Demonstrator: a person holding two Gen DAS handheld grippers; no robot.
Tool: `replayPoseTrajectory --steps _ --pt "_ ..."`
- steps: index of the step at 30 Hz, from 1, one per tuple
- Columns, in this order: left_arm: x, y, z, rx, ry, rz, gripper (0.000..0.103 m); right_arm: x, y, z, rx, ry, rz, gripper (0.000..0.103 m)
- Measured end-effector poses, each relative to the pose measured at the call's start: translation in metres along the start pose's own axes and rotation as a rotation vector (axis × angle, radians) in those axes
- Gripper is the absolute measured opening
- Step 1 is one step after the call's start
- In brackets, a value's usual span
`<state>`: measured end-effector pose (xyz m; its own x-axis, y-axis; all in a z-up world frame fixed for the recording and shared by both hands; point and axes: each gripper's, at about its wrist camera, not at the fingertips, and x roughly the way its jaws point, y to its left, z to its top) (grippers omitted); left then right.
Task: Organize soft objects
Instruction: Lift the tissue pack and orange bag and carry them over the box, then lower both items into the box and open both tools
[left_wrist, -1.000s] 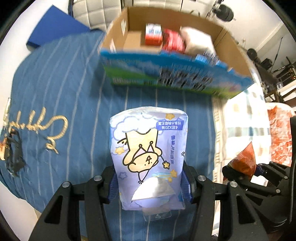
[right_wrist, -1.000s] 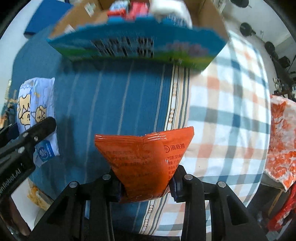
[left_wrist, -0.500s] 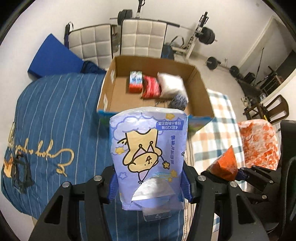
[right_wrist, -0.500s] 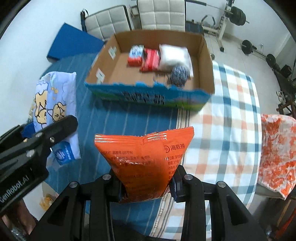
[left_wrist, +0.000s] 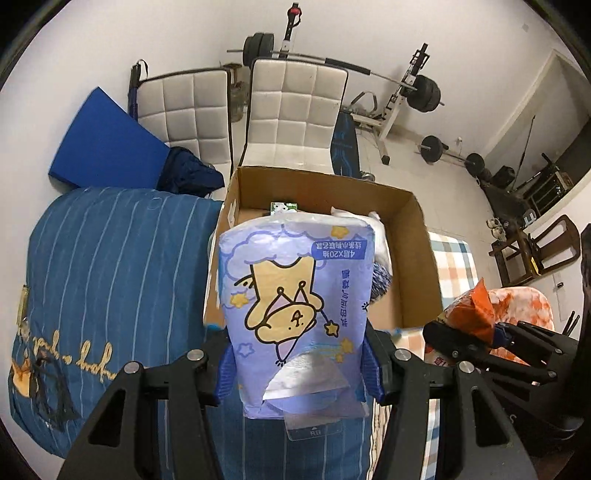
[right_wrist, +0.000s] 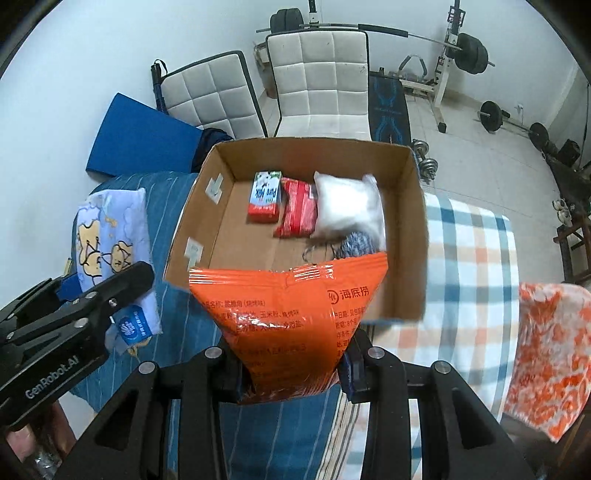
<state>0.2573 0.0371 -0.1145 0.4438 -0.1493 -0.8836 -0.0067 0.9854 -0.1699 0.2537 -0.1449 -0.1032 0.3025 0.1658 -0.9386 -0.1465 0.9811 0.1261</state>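
My left gripper (left_wrist: 297, 369) is shut on a lilac tissue pack (left_wrist: 295, 306) with a cartoon bear, held up in front of an open cardboard box (left_wrist: 421, 236). The pack also shows at the left of the right wrist view (right_wrist: 110, 240). My right gripper (right_wrist: 291, 365) is shut on an orange snack bag (right_wrist: 288, 317), held above the box's near wall (right_wrist: 417, 258). The bag shows at the right of the left wrist view (left_wrist: 471, 314). In the box lie a milk carton (right_wrist: 265, 197), a red packet (right_wrist: 297, 212), a white bag (right_wrist: 349, 208) and a ball of yarn (right_wrist: 356, 243).
The box stands on a bed with a blue striped cover (left_wrist: 110, 266) and a checked blanket (right_wrist: 469, 266). Two white chairs (right_wrist: 317, 85) and weight gear (right_wrist: 469, 44) stand behind. An orange patterned cloth (right_wrist: 546, 354) lies at the right. A blue mat (right_wrist: 140, 140) leans at the left.
Both grippers have risen and tilted up with their packs. The box has gone from close and side-on to seen from above, with the room behind it in view.
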Motion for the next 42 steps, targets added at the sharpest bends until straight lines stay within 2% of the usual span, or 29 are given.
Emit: replayPoseTrajectory --steps 8,12,15,17,19,23,28,36,42 --pt "0.05 0.011 0.045 -0.008 0.06 0.015 0.052 0.052 -0.002 0.05 -0.002 0.054 -0.003 0.039" --pt "0.076 0.012 0.062 -0.001 0.101 0.02 0.052 0.09 -0.008 0.068 0.017 0.113 0.008 0.039" --pt "0.104 0.014 0.071 0.01 0.164 0.027 0.052 0.121 -0.012 0.075 0.029 0.17 0.019 0.039" --pt "0.13 0.018 0.074 0.001 0.244 0.013 0.052 0.141 -0.014 0.078 0.041 0.206 0.028 0.039" --pt "0.156 0.022 0.074 0.001 0.313 0.019 0.052 0.158 -0.018 0.079 0.061 0.238 0.048 0.039" --pt "0.188 0.023 0.069 0.029 0.371 0.054 0.052 0.19 -0.023 0.079 0.083 0.29 0.053 0.039" --pt "0.224 0.033 0.058 -0.009 0.448 0.046 0.052 0.225 -0.023 0.074 0.066 0.356 0.033 0.039" --pt "0.246 0.033 0.043 -0.002 0.485 0.061 0.052 0.257 -0.029 0.066 0.09 0.411 0.043 0.039" --pt "0.26 0.037 0.033 -0.027 0.513 0.037 0.052 0.271 -0.037 0.055 0.077 0.438 0.038 0.04"
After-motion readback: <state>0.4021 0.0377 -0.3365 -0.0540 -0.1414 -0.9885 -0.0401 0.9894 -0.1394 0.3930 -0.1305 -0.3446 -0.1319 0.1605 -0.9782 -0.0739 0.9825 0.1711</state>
